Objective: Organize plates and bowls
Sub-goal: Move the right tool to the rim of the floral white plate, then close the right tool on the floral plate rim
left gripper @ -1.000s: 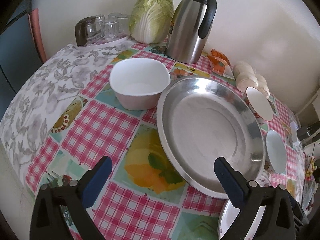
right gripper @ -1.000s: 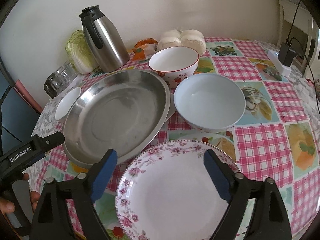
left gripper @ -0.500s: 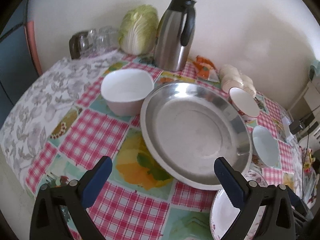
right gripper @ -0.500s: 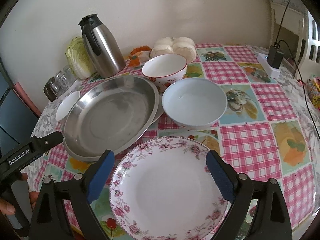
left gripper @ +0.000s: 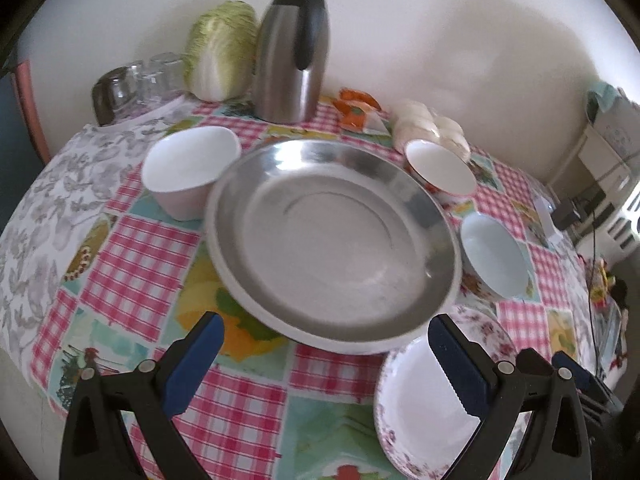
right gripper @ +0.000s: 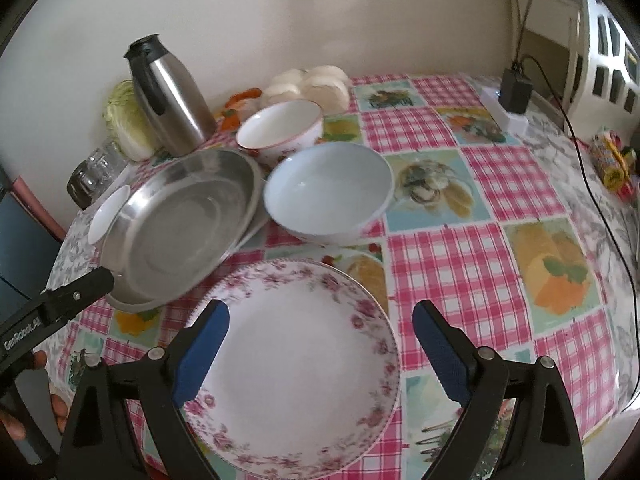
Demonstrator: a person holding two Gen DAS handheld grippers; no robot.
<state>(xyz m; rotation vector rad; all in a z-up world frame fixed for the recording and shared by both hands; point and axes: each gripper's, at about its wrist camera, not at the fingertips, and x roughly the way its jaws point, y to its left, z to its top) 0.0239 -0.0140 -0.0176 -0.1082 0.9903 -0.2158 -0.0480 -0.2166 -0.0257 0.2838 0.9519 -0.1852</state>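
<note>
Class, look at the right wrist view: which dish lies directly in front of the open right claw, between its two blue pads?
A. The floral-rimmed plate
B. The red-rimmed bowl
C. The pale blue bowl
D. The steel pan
A: the floral-rimmed plate lies flat on the tablecloth between the blue pads of the right claw, while the pale blue bowl and steel pan sit farther back.

One bit of lettering shows: white print reading "GenRobot.AI" runs along the black body of the left hand-held gripper [right gripper: 76,294], at the left edge of the right wrist view, partly cut off. The colourful packets at the far right are too blurred to read.
</note>
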